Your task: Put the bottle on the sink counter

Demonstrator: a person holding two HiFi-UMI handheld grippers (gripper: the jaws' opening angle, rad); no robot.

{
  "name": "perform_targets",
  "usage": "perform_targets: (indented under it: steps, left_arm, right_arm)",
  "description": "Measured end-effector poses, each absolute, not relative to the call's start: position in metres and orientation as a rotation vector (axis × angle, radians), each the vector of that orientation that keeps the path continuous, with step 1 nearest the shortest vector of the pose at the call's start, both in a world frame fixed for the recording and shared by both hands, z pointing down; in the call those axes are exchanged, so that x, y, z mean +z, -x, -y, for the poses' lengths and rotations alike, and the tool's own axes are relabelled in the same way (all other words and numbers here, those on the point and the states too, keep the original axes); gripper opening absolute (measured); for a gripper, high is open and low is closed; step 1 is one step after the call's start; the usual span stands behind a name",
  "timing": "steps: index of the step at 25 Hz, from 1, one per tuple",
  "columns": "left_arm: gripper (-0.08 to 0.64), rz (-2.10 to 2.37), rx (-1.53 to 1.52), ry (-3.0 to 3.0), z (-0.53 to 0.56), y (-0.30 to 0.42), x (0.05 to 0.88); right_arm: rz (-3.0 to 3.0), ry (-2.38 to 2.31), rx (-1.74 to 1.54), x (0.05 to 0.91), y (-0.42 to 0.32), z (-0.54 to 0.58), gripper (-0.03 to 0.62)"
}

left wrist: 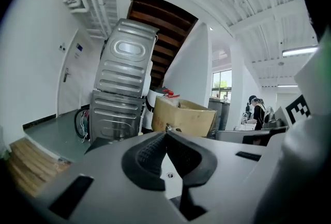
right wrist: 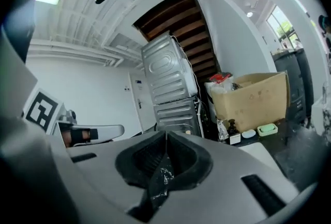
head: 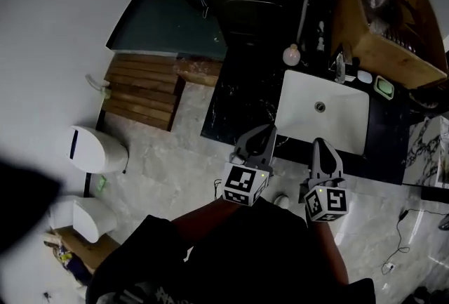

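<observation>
My left gripper [left wrist: 166, 136] has its jaws clenched, the ribbed pads meeting along one seam with nothing between them. My right gripper [right wrist: 165, 137] is the same, jaws pressed together and empty. In the head view I see both tools side by side above the front edge of the sink counter [head: 238, 102], the left one over dark marble and the right one over the near rim of the white basin [head: 351, 128]. The bottle [head: 292, 55], pale and round-bodied, sits on that counter just beyond the basin's far left corner, well apart from both grippers. Seen from above, it appears to stand upright, long axis vertical and narrow top pointing up toward my camera. A cardboard box [head: 382, 39] stands behind the basin on the right.
</observation>
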State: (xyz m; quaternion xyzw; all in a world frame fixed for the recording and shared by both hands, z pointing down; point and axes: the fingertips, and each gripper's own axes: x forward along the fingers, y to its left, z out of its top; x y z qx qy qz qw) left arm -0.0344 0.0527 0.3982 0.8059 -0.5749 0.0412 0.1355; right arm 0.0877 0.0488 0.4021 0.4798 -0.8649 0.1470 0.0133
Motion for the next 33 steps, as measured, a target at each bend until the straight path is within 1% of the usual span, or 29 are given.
perform_targets:
  steps: [3, 6, 10, 16, 22, 33]
  left_arm:
    - [0.015, 1.697, 0.057, -2.288, -0.088, -0.008, 0.388]
    - [0.015, 1.751, 0.124, -2.337, -0.12, -0.049, 0.385]
    - [0.015, 1.785, 0.176, -2.352, -0.155, -0.072, 0.384]
    - [0.015, 1.823, 0.119, -2.345, -0.176, -0.086, 0.375]
    - [0.015, 1.832, 0.118, -2.428, -0.185, -0.104, 0.365]
    - [0.015, 1.93, 0.128, -2.364, -0.215, -0.099, 0.363]
  right_arm:
    - [2.746, -1.399, 0.337, 0.389, -0.104, -0.084, 0.04]
    - [2.761, -1.352, 0.286, 0.382, -0.125, -0.115, 0.039]
    - [2.761, -1.324, 0.254, 0.37, -0.148, -0.143, 0.038]
    - [2.743, -1.349, 0.22, 0.359, -0.167, -0.169, 0.038]
    - [2.697, -1.365, 0.224, 0.375, -0.176, -0.186, 0.038]
    - [2.744, -1.324, 0.168, 0.365, -0.174, -0.199, 0.038]
